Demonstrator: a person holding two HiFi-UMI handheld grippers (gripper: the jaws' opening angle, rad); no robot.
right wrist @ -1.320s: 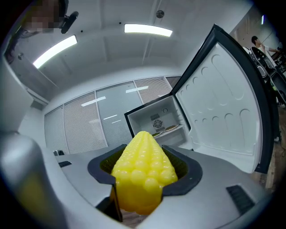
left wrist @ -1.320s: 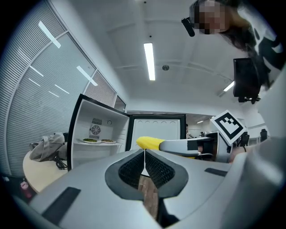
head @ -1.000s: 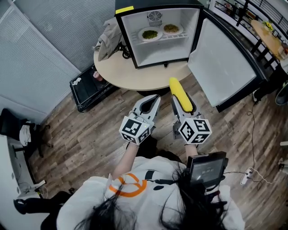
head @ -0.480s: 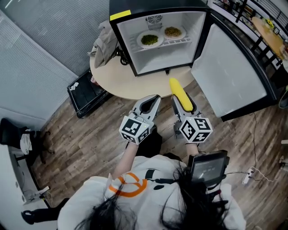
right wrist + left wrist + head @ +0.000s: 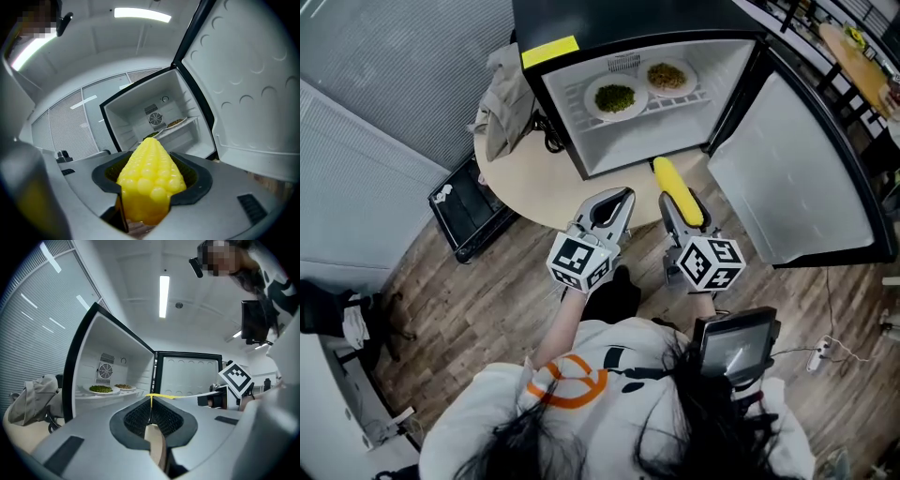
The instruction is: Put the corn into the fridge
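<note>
1. Both tongs have slid forward since a second ago. The fridge [image 5: 581, 141] now fills the top of the head view, and the corn [image 5: 675, 190] has gone from over the floor to over the counter's front edge.
2. My right tongs [image 5: 682, 208] are clamped on the corn's rear half. Its tip points at the open fridge mouth, just short of it and not yet inside.
3. My left tongs [image 5: 615, 202] ride just beside them, jaws pressed together with nothing between.
4. The counter [image 5: 534, 183] is round and pale beige, and the fridge stands on it. A grey cloth bundle [image 5: 502, 98] slumps against the fridge's left side.
5. Inside are white walls and a shelf carrying two plates. One holds greens [image 5: 615, 97] and one holds brownish food [image 5: 667, 77]. There's a round fan vent [image 5: 104, 371] in the back wall.
6. The door [image 5: 797, 178] is swung wide to the right, white liner showing.
7. Around the room I see a wood-plank floor [image 5: 487, 300] and grey blinds [image 5: 384, 84] along the left. A black crate [image 5: 473, 202] sits on the floor just beside the counter. A strip light [image 5: 163, 296] glows on the ceiling.
</note>
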